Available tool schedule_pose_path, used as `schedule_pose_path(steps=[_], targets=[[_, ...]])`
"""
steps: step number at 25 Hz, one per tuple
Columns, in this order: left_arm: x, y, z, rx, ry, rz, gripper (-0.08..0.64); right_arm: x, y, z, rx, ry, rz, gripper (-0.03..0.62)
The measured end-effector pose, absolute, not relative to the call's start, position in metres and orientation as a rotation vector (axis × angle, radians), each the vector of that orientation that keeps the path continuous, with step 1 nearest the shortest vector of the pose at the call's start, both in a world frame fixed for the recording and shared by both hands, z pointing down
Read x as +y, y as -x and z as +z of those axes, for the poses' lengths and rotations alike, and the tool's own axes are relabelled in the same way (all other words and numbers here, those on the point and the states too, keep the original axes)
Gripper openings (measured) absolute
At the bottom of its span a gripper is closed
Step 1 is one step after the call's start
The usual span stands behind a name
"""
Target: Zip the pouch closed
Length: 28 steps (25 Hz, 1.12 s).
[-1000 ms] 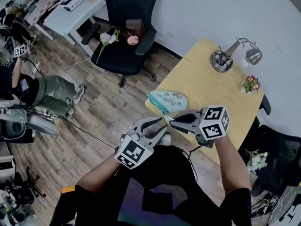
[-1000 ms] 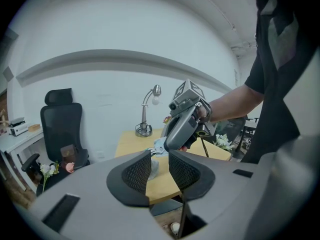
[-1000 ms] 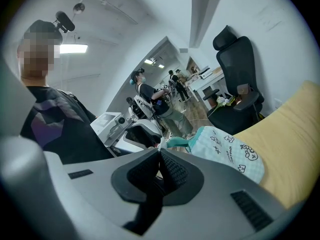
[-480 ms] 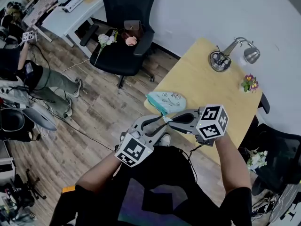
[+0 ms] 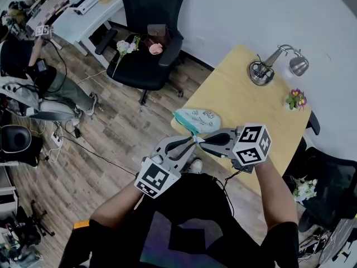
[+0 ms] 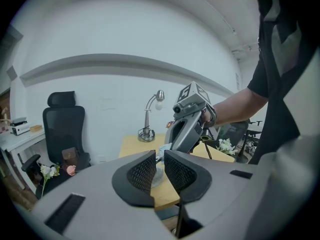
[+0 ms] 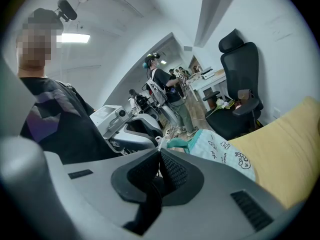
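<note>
Pouch (image 5: 199,118) lies on the near-left corner of the table (image 5: 245,102), teal end overhanging toward both grippers. Right gripper (image 7: 160,151) is pinched tight on the small white zipper pull (image 7: 159,143), likely ready to draw it along. Left gripper (image 6: 160,155) stands narrow at that same end, probably as a brace; whether it grips is unclear.

We see a wood-plank floor (image 5: 122,133) below a plain white wall (image 5: 251,10); a yellow table (image 5: 245,99) stands against that wall, bearing a desk lamp (image 5: 273,66) and small flowers (image 5: 297,99); a black office chair (image 5: 148,60) stands near a white desk (image 5: 78,18).
</note>
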<state>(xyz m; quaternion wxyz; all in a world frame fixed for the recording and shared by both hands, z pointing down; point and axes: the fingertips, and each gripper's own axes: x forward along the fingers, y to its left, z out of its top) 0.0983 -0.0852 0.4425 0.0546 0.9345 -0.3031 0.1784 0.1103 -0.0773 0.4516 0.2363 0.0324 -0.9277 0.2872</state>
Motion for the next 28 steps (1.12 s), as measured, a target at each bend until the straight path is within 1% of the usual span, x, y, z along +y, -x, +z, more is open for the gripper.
schedule_pose_path(steps=[5,20,28], targets=[[-0.092,-0.093,0.443,-0.978,-2.815,0.553,0.018,-0.078,-0.113,0.451,-2.546,-0.096,0.79,0.02],[-0.097,-0.102,0.452,-0.903,-2.802,0.59,0.012,-0.081,-0.121,0.458,-2.547,-0.16,0.815,0.02],[-0.111,-0.087,0.462,-0.975,-2.747,0.647,0.008,-0.082,-0.13,0.462,-2.555,-0.206,0.838,0.018]])
